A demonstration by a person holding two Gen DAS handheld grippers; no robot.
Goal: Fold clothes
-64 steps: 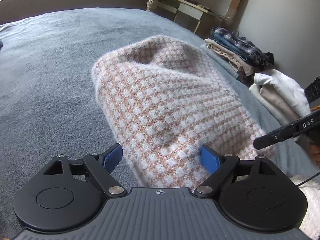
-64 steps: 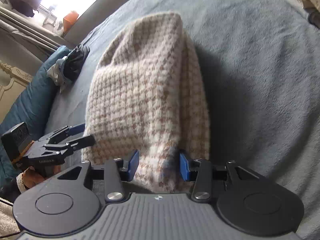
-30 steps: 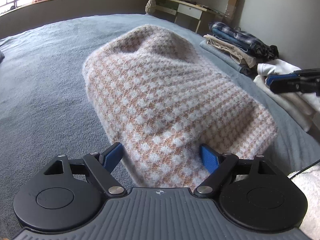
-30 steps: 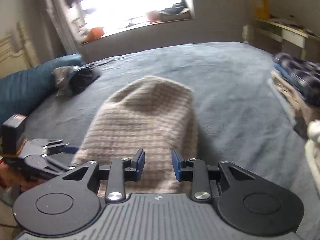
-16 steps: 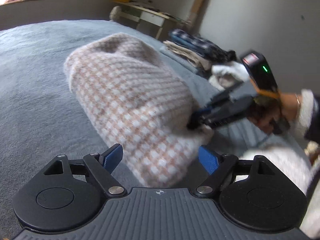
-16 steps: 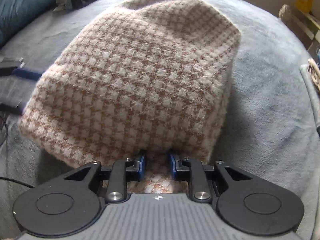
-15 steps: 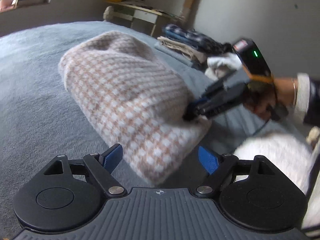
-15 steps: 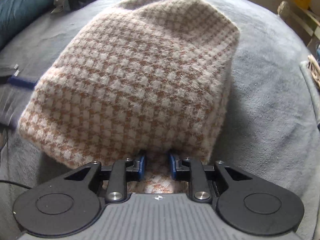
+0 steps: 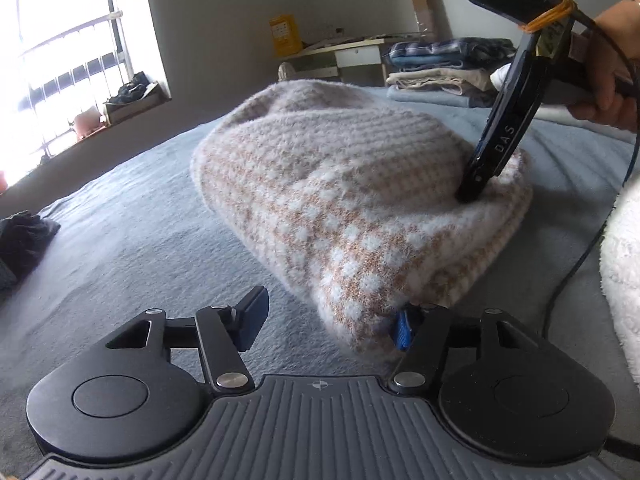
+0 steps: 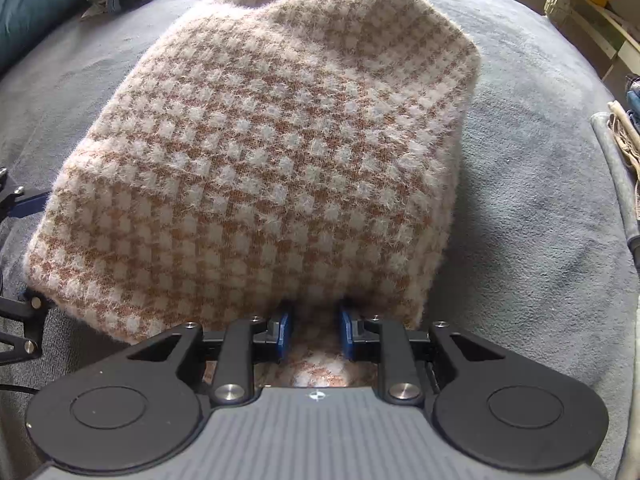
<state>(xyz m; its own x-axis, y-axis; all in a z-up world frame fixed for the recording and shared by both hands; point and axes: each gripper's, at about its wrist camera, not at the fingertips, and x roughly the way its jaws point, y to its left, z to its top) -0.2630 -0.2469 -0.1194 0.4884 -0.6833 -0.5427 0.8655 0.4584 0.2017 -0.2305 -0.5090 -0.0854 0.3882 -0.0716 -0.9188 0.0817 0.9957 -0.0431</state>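
A fuzzy brown-and-white checked sweater lies folded in a thick bundle on the grey-blue bed. My left gripper sits low at the bundle's near corner. Its jaws are closing: the corner touches the right pad, while the left pad stands clear of it. My right gripper points steeply down at the sweater and is shut on a fold of its near edge. From the left wrist view the right gripper, held by a hand, digs into the top of the bundle.
Folded clothes are stacked at the bed's far right, before a desk. Dark garments lie at the left. A white fluffy sleeve and a cable hang at the right. A teal pillow lies beyond.
The left gripper swung round lower to the sweater's near corner and its jaws narrowed. The right gripper came down from above the bed onto the sweater's edge and shut on the fabric.
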